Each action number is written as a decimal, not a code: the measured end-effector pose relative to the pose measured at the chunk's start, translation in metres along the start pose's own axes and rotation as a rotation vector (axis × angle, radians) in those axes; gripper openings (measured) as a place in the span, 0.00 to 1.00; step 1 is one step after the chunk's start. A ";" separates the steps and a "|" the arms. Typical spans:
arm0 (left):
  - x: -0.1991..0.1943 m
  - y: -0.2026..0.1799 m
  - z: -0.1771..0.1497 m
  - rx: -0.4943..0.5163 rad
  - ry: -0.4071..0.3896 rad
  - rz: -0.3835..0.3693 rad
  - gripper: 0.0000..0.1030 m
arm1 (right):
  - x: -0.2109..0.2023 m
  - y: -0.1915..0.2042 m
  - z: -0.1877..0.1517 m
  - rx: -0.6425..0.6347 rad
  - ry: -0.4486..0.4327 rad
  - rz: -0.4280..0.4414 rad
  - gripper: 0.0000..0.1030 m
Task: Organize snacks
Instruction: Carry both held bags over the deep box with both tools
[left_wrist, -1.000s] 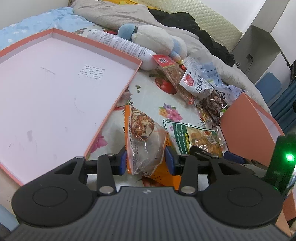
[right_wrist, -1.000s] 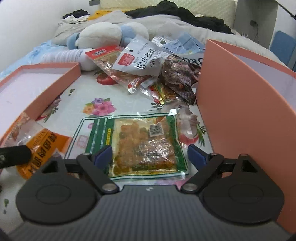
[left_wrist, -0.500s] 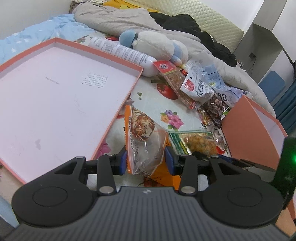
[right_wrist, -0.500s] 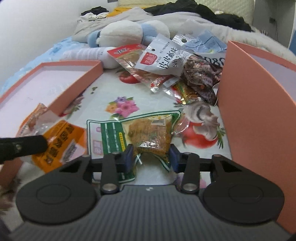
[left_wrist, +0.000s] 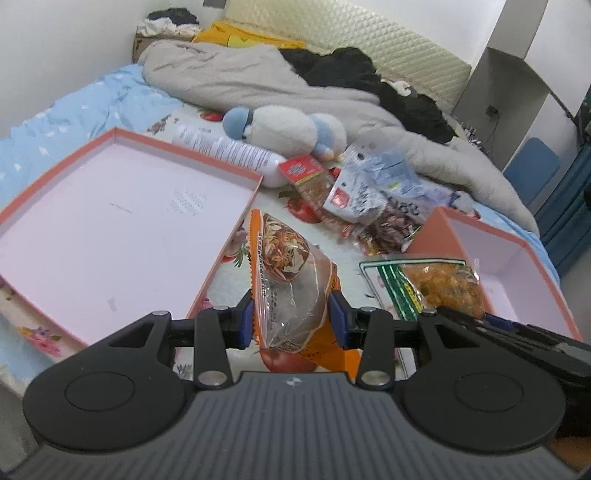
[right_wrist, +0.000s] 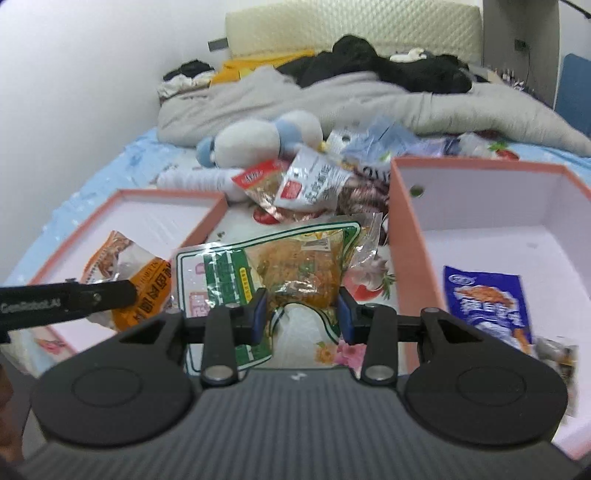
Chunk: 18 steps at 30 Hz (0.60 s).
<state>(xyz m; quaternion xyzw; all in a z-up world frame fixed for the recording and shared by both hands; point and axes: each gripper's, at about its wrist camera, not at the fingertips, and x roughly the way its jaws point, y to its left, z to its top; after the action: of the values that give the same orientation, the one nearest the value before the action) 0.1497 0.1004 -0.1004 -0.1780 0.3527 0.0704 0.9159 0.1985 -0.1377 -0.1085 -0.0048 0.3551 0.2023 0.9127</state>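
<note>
My left gripper is shut on an orange snack bag and holds it above the floral cloth, just right of the shallow pink lid. My right gripper is shut on a green-edged bag of yellow snacks, lifted off the cloth to the left of the deep pink box. That bag also shows in the left wrist view. The orange bag shows in the right wrist view. A blue snack packet lies inside the deep box.
A pile of snack packets lies on the cloth beyond both grippers, with a white bottle and a plush toy behind it. Grey bedding fills the back. The deep box also shows in the left wrist view.
My right gripper shut on the green-edged bag and lifted it. Both grippers rose with their bags, so the inside of the deep box now shows.
</note>
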 end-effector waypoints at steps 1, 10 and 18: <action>-0.009 -0.003 0.000 0.004 -0.003 -0.001 0.45 | -0.011 0.000 0.000 0.005 -0.004 0.002 0.40; -0.074 -0.039 -0.010 0.038 -0.014 -0.031 0.45 | -0.091 -0.017 -0.007 0.073 -0.043 0.002 0.40; -0.098 -0.086 -0.021 0.073 0.001 -0.122 0.45 | -0.143 -0.043 -0.016 0.111 -0.091 -0.076 0.40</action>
<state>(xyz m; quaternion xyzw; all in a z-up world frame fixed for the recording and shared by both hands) 0.0855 0.0124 -0.0252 -0.1658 0.3441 0.0017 0.9242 0.1090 -0.2321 -0.0334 0.0417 0.3235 0.1473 0.9338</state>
